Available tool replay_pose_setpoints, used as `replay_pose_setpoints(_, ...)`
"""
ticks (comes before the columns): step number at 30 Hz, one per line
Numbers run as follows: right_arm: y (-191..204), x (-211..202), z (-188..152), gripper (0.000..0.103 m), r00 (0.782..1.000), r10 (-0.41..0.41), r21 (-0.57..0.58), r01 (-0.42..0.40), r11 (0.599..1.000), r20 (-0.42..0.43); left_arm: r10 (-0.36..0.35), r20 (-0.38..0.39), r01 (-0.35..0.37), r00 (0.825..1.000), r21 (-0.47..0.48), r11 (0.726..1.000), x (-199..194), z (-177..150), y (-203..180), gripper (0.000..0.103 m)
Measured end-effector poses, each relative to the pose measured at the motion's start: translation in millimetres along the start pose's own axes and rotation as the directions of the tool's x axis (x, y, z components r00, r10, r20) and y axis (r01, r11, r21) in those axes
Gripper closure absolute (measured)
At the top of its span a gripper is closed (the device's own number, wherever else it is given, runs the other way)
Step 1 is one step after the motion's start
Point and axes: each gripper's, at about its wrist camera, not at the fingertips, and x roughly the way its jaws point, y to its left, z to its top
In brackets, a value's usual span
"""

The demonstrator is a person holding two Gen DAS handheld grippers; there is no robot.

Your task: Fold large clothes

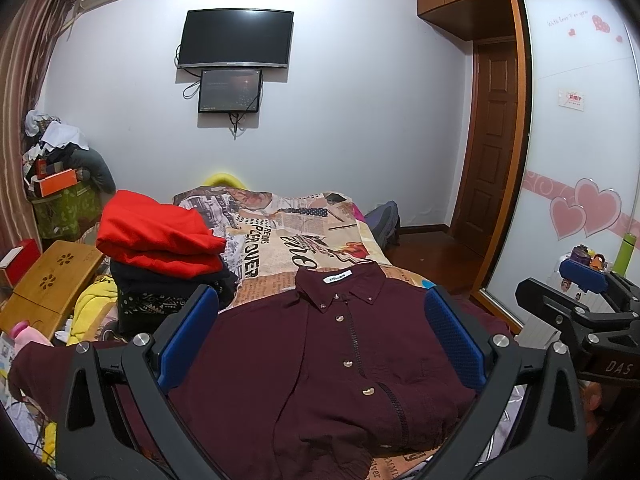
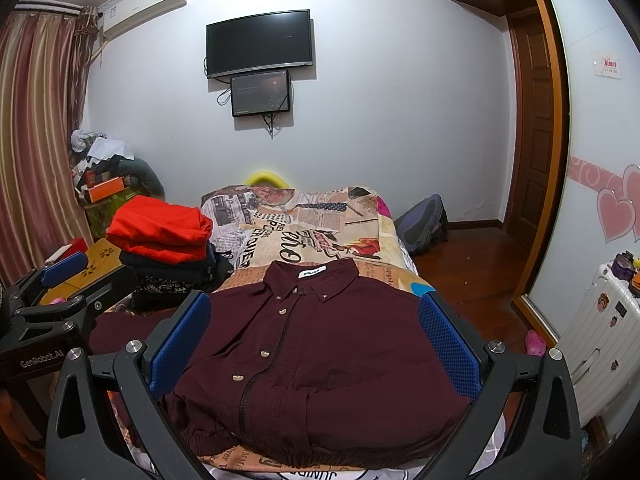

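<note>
Location: home bedroom. Indicators: bed w/ newspaper-print cover, wall-mounted TV w/ smaller screen below, split A/C unit above striped curtains, built-in wardrobe w/ heart decals on sliding door. Also: folded clothes stack on bed, wood floor, backpack by wall.

Hidden and cut-off parts around the bed

The maroon shirt's hem ran behind the left gripper's frame, and its left sleeve was cut by the picture's edge. The white collar label was too small to read. The dark garments under the red pile were too shadowed to tell apart. The right gripper's handle lay below frame.
</note>
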Motion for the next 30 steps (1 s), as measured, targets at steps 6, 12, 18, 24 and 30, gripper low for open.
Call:
replay_pose_setpoints(6, 1.1, 0.5, -0.1, 0.0, 1.0, -0.001, -0.001, 0.001, 1.0, 0.001, 0.001, 0.0, -0.001, 1.0, 0.001, 1.0, 0.3, 0.0, 0.5, 0.0)
replay_pose_setpoints(12, -2.3, 0.7, 1.4, 0.0, 1.0, -0.004, -0.006, 0.004, 1.0, -0.001, 0.004, -0.003, -0.004, 1.0, 0.001, 1.0, 1.8, -0.3, 0.1, 0.0)
replay_pose_setpoints(18, -2.2, 1.3, 1.9, 0.0, 1.0, -0.005, -0.006, 0.005, 1.0, 0.0, 0.005, -0.002, -0.005, 1.0, 0.001, 1.0, 2.1, -1.0, -0.1, 0.0)
replay_pose_setpoints(24, -1.7, 0.7, 1.7, 0.0, 1.0, -0.005, -0.007, 0.005, 1.0, 0.001, 0.007, -0.001, -0.007, 1.0, 0.002, 1.0, 3.0, -2.2, 0.2, 0.0)
replay_pose_setpoints(30, -2.1, 1.2, 1.9, 0.0, 1.0, -0.005, -0.007, 0.005, 1.0, -0.001, 0.01, 0.0, -0.01, 1.0, 0.002, 1.0, 4.2, -2.9, 1.0, 0.0)
